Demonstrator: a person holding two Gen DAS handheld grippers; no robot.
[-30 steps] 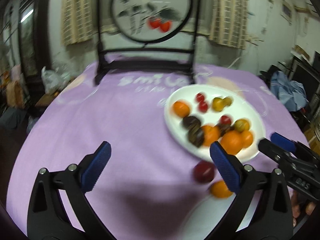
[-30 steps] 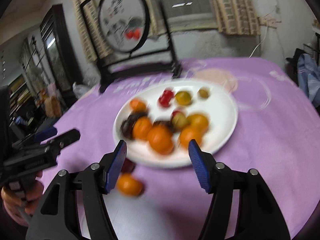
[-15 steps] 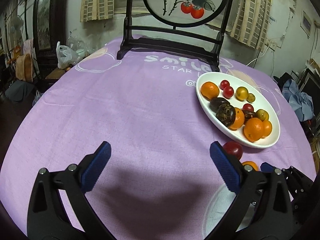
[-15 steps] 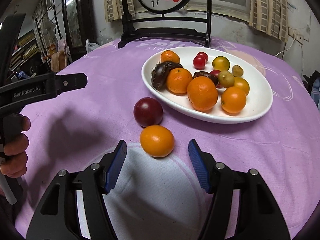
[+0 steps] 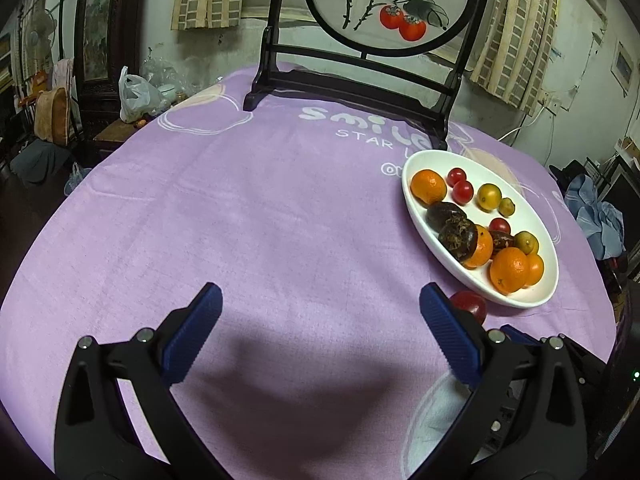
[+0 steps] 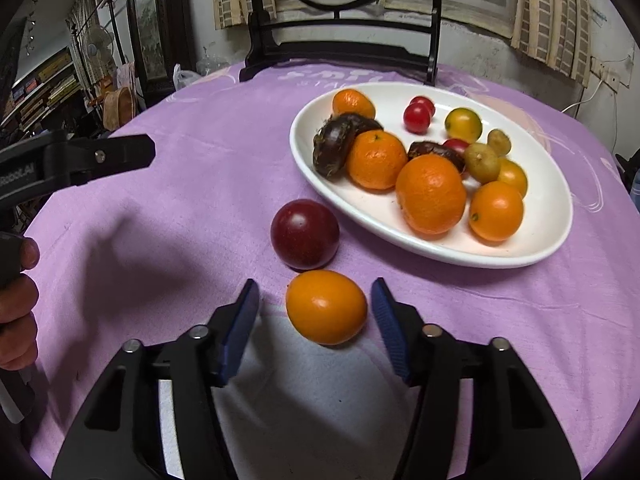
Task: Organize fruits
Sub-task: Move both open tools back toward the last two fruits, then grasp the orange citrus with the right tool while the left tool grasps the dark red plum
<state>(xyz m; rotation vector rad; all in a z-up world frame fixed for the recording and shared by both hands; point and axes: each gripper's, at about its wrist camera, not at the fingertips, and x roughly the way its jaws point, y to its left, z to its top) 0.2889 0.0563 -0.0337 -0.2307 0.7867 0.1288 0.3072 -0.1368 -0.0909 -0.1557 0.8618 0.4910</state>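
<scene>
At the far left of the right wrist view, a person's hand (image 6: 14, 300) held the left gripper (image 5: 320, 336), whose jaws stood wide apart over bare purple tablecloth (image 5: 260, 220) with nothing between them. Further right, a dark red plum-like fruit (image 6: 305, 234) lay on the cloth just beside the near rim of the white oval plate (image 6: 552, 216). Touching or nearly touching the red fruit on its near side lay a small smooth orange fruit (image 6: 326, 307), also off the plate. The right gripper (image 6: 316, 322) straddled this orange fruit, and its jaws had just been closing, with the fruit between the blue pads but a visible gap left on each side, so nothing was yet gripped. The orange fruit looked light, round and glossy, so it would probably tend to roll or squirt out of a pinch placed off-centre; its skin was likely thin and its flesh soft, calling for gentle pressure. The best hold seemed to be across its widest middle, pads square on opposite sides. On the right, the plate already carried several oranges (image 6: 431, 194), small red and yellow tomatoes and dark wrinkled fruits, leaving free room along its far and right side.
</scene>
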